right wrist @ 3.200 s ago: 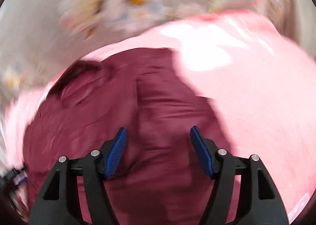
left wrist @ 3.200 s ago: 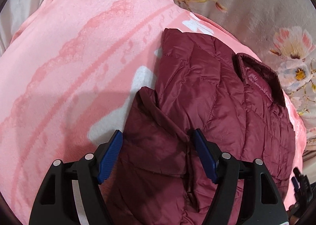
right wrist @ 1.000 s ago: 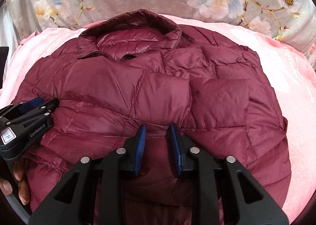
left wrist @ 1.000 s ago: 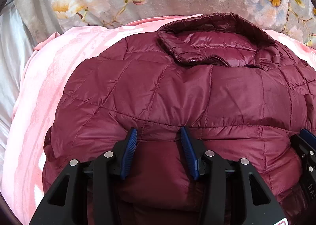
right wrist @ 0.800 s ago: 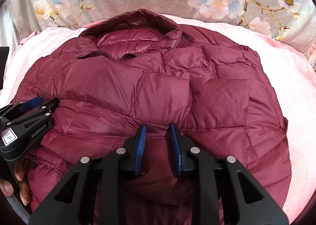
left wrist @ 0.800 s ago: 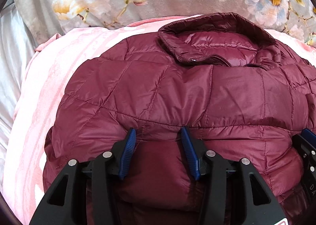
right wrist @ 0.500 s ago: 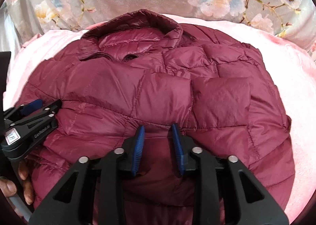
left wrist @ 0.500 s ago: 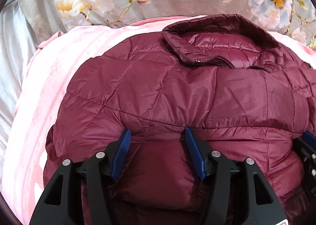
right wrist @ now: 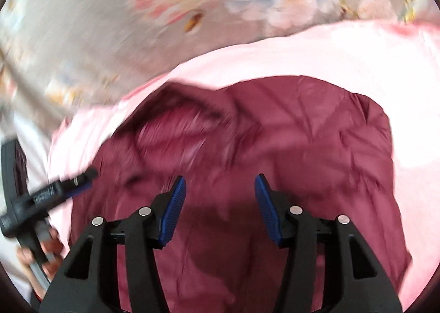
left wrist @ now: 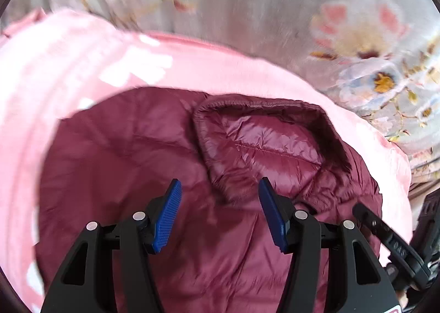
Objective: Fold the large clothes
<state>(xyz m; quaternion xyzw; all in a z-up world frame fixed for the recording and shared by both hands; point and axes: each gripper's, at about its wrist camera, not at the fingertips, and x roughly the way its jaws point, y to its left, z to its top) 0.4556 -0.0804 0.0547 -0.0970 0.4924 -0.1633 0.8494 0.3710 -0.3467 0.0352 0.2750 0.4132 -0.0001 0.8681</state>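
Observation:
A maroon quilted puffer jacket (left wrist: pixel 143 161) lies folded on a pink blanket (left wrist: pixel 55 71), its collar (left wrist: pixel 264 131) facing up at the far side. My left gripper (left wrist: pixel 218 214) hangs open above the jacket, just short of the collar, with nothing between its blue pads. In the right wrist view the same jacket (right wrist: pixel 316 148) fills the middle, blurred. My right gripper (right wrist: pixel 220 208) is over the jacket's near part, its jaws opening and nothing between them. The left gripper (right wrist: pixel 52 192) shows at that view's left edge, held by a hand (right wrist: pixel 41 255).
A grey floral bedcover (left wrist: pixel 275 10) lies beyond the pink blanket (right wrist: pixel 357 51). The right gripper's black frame (left wrist: pixel 396 247) pokes in at the left wrist view's right edge. Both views are motion-blurred.
Both grippers let go of the jacket's folded edge, opened wider and lifted away from it. Both views swung, so the collar now sits nearer the left gripper.

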